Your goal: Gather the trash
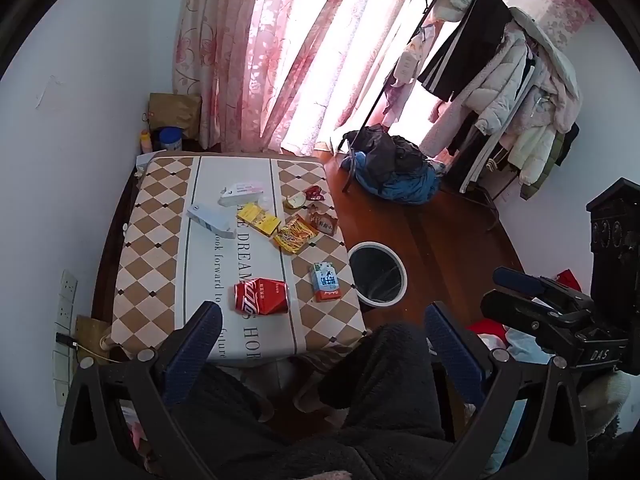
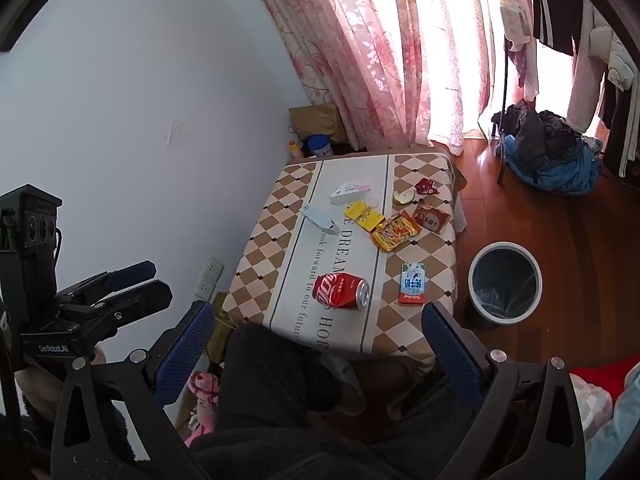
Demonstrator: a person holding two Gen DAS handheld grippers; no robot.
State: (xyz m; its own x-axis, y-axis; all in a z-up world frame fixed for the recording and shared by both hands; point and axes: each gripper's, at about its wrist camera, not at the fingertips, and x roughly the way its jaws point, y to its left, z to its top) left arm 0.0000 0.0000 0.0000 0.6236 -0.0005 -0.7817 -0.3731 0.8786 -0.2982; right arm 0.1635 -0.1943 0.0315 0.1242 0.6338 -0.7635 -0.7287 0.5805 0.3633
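Now | L gripper (image 1: 322, 316) + R gripper (image 2: 318, 316) wide open, empty | red can (image 2: 341, 289) on table (image 2: 280, 216) | bin (image 2: 505, 282) beside

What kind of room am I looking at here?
Most likely a bedroom or living space in a home. A clothes rack loaded with coats stands by pink floral curtains, and a small table with a checked cloth sits on a wooden floor.

In front of me a low table (image 2: 416, 332) wears a brown-and-cream checked cloth with printed words. On it lie a dented red cola can (image 2: 341, 291), a small milk carton (image 2: 413, 284), yellow snack wrappers (image 2: 394, 232), a brown wrapper (image 2: 430, 218), white boxes (image 2: 350, 193) and an apple piece (image 2: 402, 198). Beside it, a waste bin (image 2: 505, 282) stands on the wooden floor (image 2: 560, 216).
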